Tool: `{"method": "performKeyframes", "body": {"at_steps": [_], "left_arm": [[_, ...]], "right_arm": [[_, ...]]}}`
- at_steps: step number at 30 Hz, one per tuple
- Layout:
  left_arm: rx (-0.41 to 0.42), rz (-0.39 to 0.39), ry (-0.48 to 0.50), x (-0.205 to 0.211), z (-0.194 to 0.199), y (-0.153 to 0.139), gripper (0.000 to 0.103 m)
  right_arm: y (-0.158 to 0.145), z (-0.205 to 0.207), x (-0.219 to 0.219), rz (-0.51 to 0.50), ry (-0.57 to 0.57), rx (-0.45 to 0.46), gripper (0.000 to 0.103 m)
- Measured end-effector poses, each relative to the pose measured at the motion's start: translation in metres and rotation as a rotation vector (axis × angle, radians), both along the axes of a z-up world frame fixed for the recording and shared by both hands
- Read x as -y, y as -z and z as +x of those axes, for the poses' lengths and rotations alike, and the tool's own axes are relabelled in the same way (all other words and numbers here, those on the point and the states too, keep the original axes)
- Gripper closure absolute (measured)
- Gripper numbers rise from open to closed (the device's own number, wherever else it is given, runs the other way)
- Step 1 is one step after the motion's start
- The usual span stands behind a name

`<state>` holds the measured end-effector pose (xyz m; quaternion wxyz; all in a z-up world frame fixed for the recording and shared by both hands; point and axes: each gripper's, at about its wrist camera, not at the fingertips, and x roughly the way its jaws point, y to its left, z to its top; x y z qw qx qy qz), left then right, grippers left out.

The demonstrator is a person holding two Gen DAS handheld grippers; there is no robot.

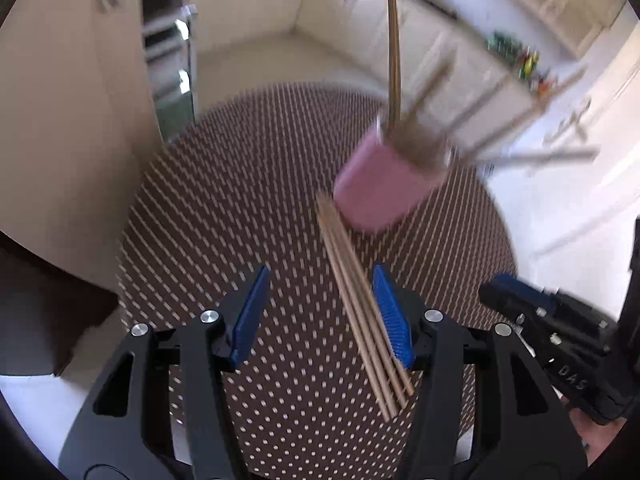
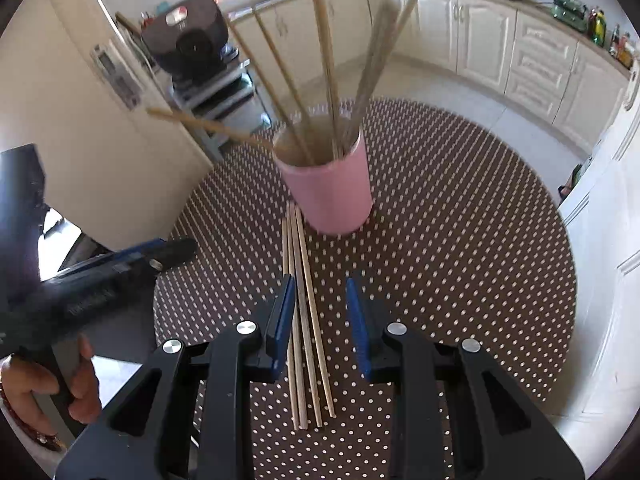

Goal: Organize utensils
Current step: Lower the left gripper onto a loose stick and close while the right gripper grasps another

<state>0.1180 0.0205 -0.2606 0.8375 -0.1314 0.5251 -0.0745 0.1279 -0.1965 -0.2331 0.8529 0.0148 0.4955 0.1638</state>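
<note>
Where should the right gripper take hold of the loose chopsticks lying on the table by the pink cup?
Probably at their near half, from above. The chopsticks lie flat and side by side, running from the pink cup toward the camera. The right gripper is open astride them, so closing across the bundle's width should gather them; the far tips sit against the cup.

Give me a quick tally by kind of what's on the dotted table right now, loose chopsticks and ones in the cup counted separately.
Pink cup: 1
Loose chopsticks lying on the table: 4, as far as the right wrist view shows
Chopsticks standing in the cup: about 6; some blur together
Total: about 11
</note>
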Motion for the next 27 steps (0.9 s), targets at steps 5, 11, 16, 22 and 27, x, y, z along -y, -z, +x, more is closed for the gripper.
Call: {"method": "performKeyframes", "body": {"at_steps": [5,11,16,22,27], "left_arm": [[-0.125,-0.007,0.026,0.015,0.011,0.039,0.049],[-0.230,0.034,0.035,0.031,0.020,0.078,0.049],[-0.218,0.100,0.031,0.044,0.025,0.084,0.049],[-0.195,0.179,0.027,0.061,0.035,0.081,0.044],[-0.205,0.194,0.006,0.056,0.034,0.084,0.044]], "right_arm": [[0.026,0.011,0.000,-0.013,-0.023,-0.069,0.078],[0.041,0.027,0.006,-0.003,-0.039,-0.117,0.078],[0.052,0.037,0.009,0.008,-0.055,-0.147,0.078],[0.058,0.042,0.008,0.019,-0.078,-0.170,0.078],[0.062,0.044,0.008,0.025,-0.101,-0.180,0.078]]}}
